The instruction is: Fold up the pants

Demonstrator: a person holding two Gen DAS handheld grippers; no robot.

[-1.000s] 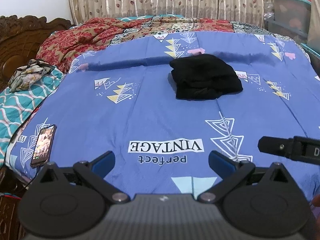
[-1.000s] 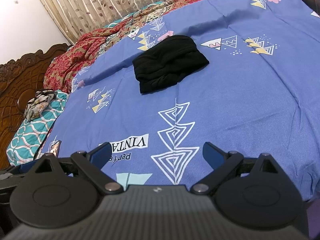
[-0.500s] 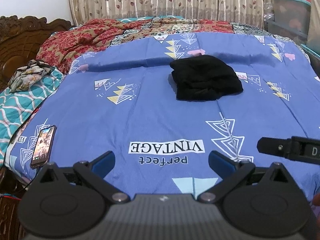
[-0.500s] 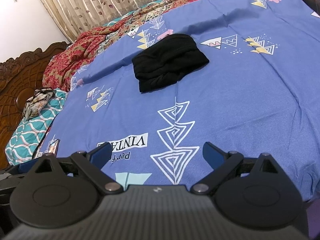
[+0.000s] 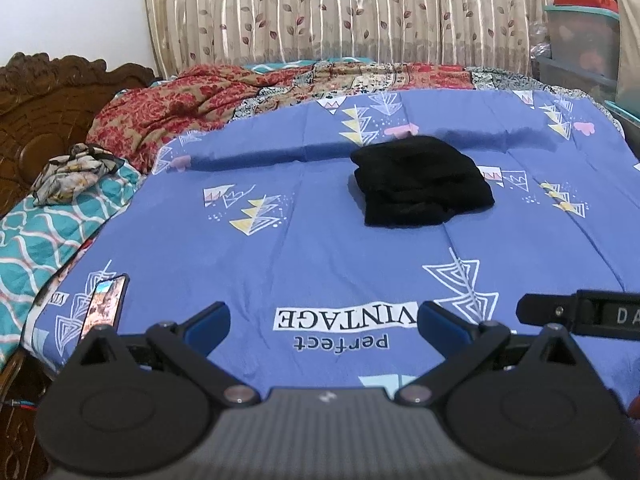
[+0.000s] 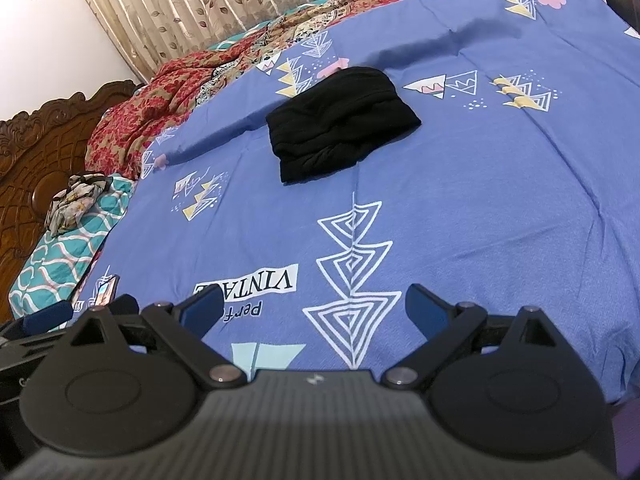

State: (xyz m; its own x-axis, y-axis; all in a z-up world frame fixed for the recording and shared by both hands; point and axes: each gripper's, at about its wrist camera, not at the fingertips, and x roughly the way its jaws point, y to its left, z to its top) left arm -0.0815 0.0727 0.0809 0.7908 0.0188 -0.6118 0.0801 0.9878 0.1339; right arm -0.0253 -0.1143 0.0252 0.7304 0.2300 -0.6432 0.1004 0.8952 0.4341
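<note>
The black pants (image 5: 420,182) lie folded into a compact bundle on the blue bedsheet (image 5: 320,248), far from both grippers; they also show in the right wrist view (image 6: 340,122). My left gripper (image 5: 320,320) is open and empty above the sheet's near edge. My right gripper (image 6: 314,310) is open and empty, also above the near edge. Part of the right gripper (image 5: 580,312) shows at the right of the left wrist view.
A phone (image 5: 105,306) lies on the sheet's near left corner. A red patterned blanket (image 5: 180,108) is bunched at the back, a teal pillow (image 5: 44,232) and a crumpled cloth (image 5: 72,172) at the left by the carved headboard (image 5: 48,104). Storage bins (image 5: 580,40) stand at the right.
Both grippers have drifted slightly, barely changing the view. The pants have not moved. Both grippers stay open.
</note>
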